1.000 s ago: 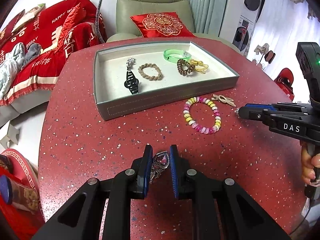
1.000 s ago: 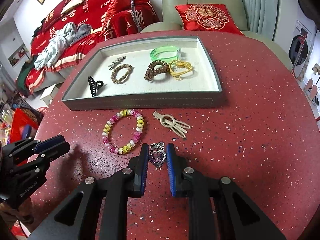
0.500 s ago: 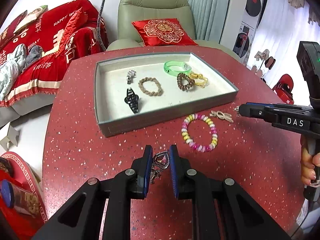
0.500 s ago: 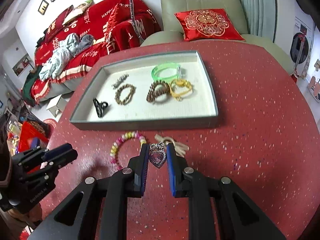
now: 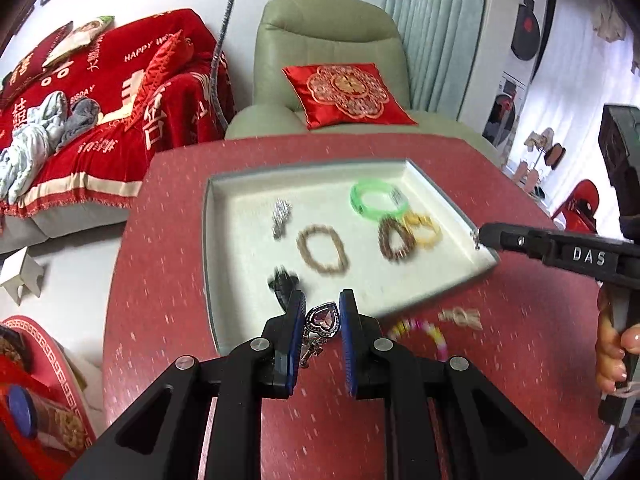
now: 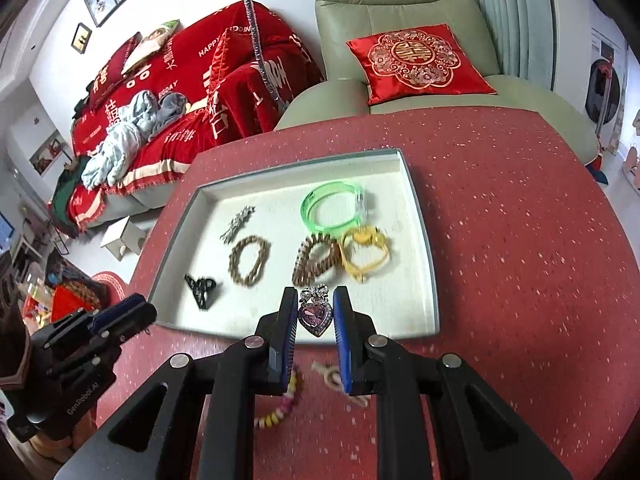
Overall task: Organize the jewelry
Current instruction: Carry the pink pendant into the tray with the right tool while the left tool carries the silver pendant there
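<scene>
Both grippers, left [image 5: 322, 318] and right [image 6: 316, 312], each pinch a purple heart-shaped pendant [image 6: 315, 317] above the speckled red bench [image 6: 520, 260], sofa behind.

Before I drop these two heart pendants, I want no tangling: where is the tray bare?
Bare felt lies along the tray's right wall, and along its near edge right of the black clip. The bracelets crowd the middle.
</scene>
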